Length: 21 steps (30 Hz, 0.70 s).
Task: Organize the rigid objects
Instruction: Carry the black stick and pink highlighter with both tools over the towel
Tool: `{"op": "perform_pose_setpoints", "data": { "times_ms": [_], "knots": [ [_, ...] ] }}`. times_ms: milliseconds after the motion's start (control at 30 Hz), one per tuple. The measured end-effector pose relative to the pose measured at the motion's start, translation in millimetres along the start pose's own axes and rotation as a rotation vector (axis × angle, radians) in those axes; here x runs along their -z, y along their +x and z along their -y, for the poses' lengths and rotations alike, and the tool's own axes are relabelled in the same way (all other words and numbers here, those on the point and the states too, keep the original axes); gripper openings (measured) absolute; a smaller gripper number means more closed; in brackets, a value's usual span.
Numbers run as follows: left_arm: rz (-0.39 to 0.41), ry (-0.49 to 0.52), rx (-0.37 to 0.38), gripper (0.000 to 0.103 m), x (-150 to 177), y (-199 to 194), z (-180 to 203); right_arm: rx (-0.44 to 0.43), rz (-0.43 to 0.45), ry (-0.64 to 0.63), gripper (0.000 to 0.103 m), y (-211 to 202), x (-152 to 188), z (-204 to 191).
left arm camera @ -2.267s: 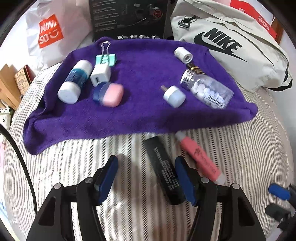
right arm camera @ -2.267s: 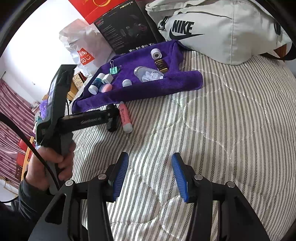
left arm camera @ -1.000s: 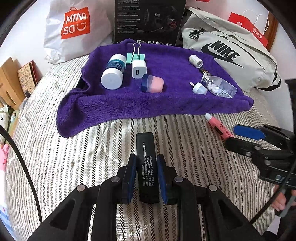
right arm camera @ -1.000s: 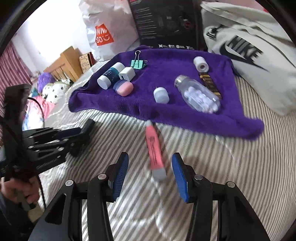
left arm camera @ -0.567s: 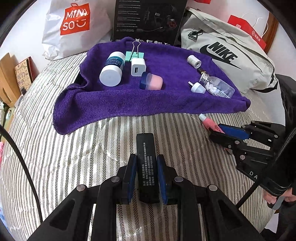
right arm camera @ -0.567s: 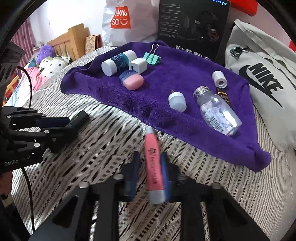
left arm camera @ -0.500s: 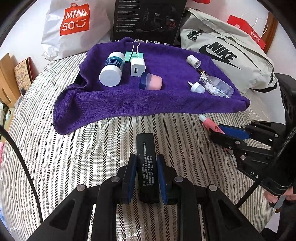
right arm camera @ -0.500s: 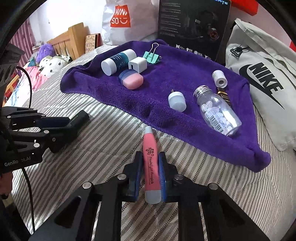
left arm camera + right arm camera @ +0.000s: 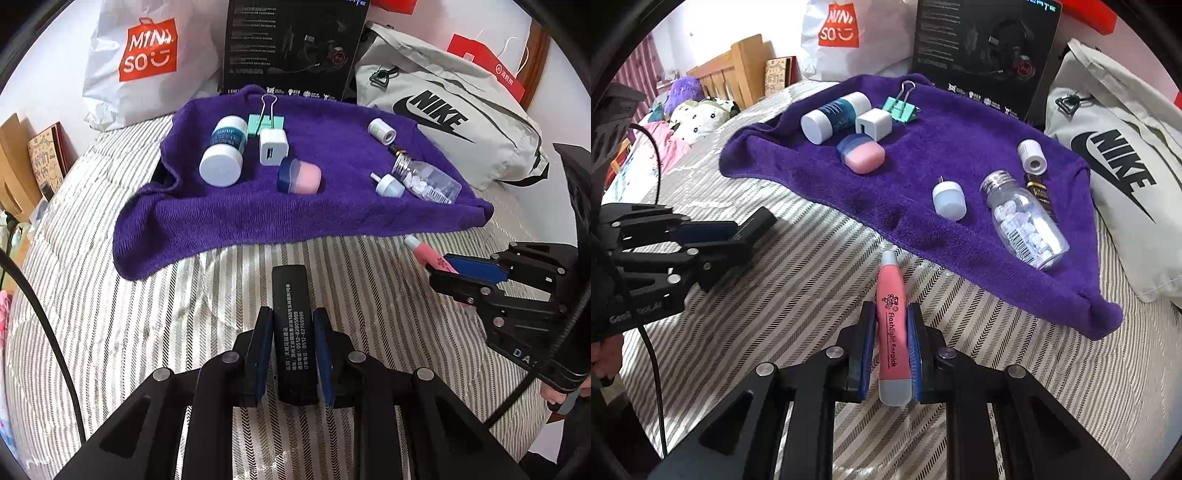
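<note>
Left gripper [image 9: 291, 354] has its jaws clamped on something between them; right gripper [image 9: 891, 354] likewise, both level.

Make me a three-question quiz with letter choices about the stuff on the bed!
1. Where does the clear glass pill bottle lie?
A. on the purple towel
B. inside the grey Nike bag
C. on the floor

2. What colour is the binder clip?
A. red
B. mint green
C. yellow

3. How is the right gripper?
A. wide open
B. shut on the pink flashlight pen
C. out of view

Answers: 1 A, it rests on the towel's right part. 2 B, its body is mint green. 3 B, both pads press the pen's sides.
</note>
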<state>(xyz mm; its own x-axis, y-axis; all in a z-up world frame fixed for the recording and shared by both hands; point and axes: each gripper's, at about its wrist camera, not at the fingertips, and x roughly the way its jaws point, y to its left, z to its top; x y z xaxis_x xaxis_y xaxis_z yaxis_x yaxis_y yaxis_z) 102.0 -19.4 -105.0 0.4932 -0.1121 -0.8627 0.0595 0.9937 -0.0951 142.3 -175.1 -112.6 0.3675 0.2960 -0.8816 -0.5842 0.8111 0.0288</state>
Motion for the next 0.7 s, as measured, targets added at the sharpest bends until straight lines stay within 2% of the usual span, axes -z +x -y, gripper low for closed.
{"op": "perform_pose_setpoints", "data": {
  "times_ms": [433,700],
  "knots": [
    [0.079,0.035,-0.004,0.022,-29,-26,5,0.012,0.043,0.042,0.017,-29,-10,16],
    [0.108,0.035,0.015,0.022,-51,-32,4,0.011,0.067,0.084,0.017,-33,-26,32]
  ]
}}
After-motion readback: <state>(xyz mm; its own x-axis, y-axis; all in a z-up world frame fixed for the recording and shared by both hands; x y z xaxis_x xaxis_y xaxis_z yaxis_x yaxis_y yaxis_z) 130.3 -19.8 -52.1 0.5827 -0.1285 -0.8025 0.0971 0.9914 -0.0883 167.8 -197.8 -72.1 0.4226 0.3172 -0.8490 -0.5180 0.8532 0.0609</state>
